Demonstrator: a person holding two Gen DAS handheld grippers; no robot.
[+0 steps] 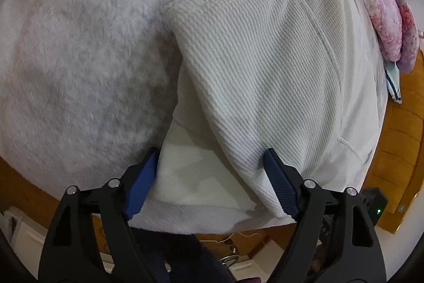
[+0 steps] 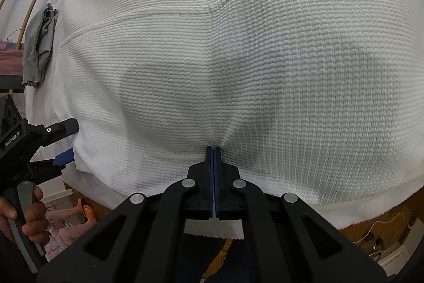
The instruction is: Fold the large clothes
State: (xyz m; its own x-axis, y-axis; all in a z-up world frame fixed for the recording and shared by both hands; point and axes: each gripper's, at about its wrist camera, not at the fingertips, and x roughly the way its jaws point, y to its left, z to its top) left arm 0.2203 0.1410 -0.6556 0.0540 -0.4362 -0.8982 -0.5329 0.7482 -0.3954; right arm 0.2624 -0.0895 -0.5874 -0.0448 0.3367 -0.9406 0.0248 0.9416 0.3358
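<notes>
Right wrist view: left tool (image 2: 63,145), marked "GenRobot.AI", gapes; right tool (image 2: 213,150) pinches white garment (image 2: 238,57).

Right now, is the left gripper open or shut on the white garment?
Open. The left gripper has its blue pads spread wide over the white ribbed garment near its edge, pinching no fabric.

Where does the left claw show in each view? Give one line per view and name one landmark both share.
Left wrist view: the left claw fills the bottom edge, open, its blue fingers either side of the folded corner of the white ribbed garment.
Right wrist view: the left claw sits low at the left edge, beside the garment's edge.
Shared landmark: the white ribbed garment, central in both.
</notes>
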